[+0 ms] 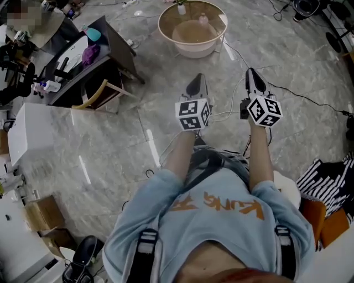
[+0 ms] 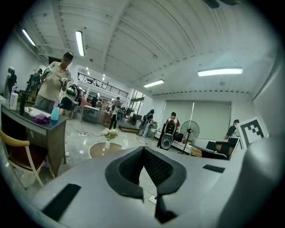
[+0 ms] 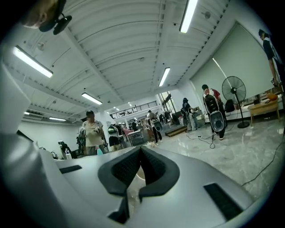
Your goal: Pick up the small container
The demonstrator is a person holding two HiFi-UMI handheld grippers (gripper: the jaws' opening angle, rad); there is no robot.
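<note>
A round pale table with a raised rim [image 1: 166,33] stands on the marble floor ahead of me. On it are a small pale container [image 1: 203,19] and a little vase [image 1: 181,8] with flowers. My left gripper [image 1: 197,78] is held in the air, pointing toward the table, its jaws shut with nothing between them. My right gripper [image 1: 250,72] hovers beside it to the right, also shut and empty. In the left gripper view the table [image 2: 95,149] and the flower vase [image 2: 108,136] show just beyond the closed tips of the left gripper [image 2: 143,149]. The right gripper [image 3: 140,149] faces the open hall.
A dark desk [image 1: 94,66] with a teal bottle [image 1: 93,34], a purple cloth and a wooden chair [image 1: 102,91] stands to the left. Cables [image 1: 232,113] run across the floor under the grippers. Several people, a speaker [image 2: 166,140] and a fan [image 2: 189,131] stand far off.
</note>
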